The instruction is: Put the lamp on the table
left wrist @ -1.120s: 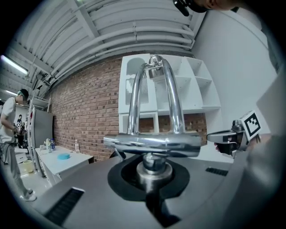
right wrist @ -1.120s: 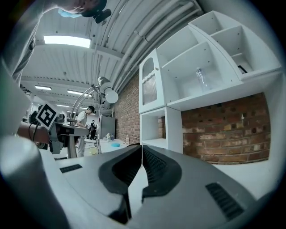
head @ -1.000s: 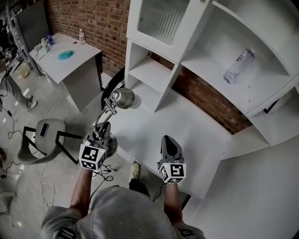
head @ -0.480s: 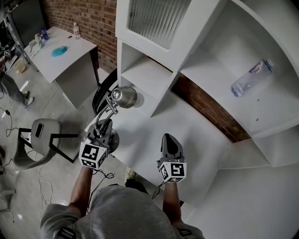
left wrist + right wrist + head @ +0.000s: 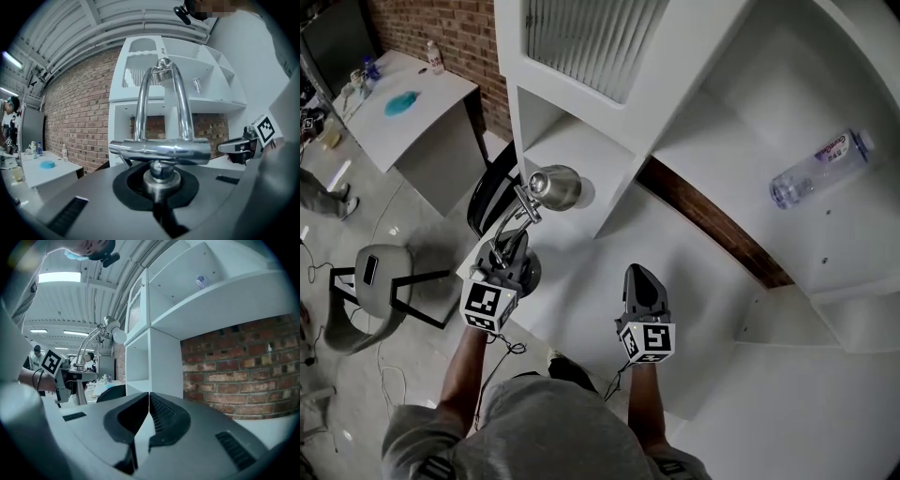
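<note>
We judge the carry to be almost done. The left gripper [image 5: 508, 261] is clamped on the stem of the lamp [image 5: 534, 202] and holds it upright just in front of the shelf [image 5: 581, 141], over the edge of the table [image 5: 600, 248]. From the head view we cannot quite tell whether its base touches down, so the next move calls for lowering it level before letting go. The right gripper [image 5: 643, 292], jaws closed on nothing, hovers over the table farther out from the shelf. Only the left gripper view shows the stem pinched between the jaws, and only the right gripper view shows the lamp's height against the shelf.
</note>
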The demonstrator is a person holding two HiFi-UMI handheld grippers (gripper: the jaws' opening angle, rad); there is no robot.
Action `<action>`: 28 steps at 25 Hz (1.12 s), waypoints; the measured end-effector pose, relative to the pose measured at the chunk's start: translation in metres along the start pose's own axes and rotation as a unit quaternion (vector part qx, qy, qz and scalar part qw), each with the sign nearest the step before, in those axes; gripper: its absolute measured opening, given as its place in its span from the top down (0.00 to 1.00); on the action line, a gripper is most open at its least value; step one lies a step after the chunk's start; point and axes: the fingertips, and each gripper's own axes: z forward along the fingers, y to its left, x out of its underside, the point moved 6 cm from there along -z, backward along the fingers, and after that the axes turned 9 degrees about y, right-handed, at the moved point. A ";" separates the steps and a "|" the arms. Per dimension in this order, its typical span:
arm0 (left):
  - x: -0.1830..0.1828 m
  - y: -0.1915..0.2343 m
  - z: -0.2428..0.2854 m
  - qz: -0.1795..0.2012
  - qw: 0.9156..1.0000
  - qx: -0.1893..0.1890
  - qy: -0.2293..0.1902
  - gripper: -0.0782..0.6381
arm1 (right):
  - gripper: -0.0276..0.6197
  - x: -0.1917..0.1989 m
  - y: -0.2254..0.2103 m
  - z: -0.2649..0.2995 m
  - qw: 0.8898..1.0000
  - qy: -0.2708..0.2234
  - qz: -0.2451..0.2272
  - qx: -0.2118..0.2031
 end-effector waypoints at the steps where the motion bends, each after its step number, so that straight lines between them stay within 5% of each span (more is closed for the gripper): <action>1: 0.002 0.000 0.006 0.000 1.000 0.001 0.001 0.89 | 0.92 0.001 -0.004 0.002 1.000 0.000 0.000 0.001; 28: 0.081 0.010 0.095 -0.018 0.999 -0.019 0.019 0.89 | 0.92 0.043 -0.047 0.046 0.999 0.046 0.000 0.004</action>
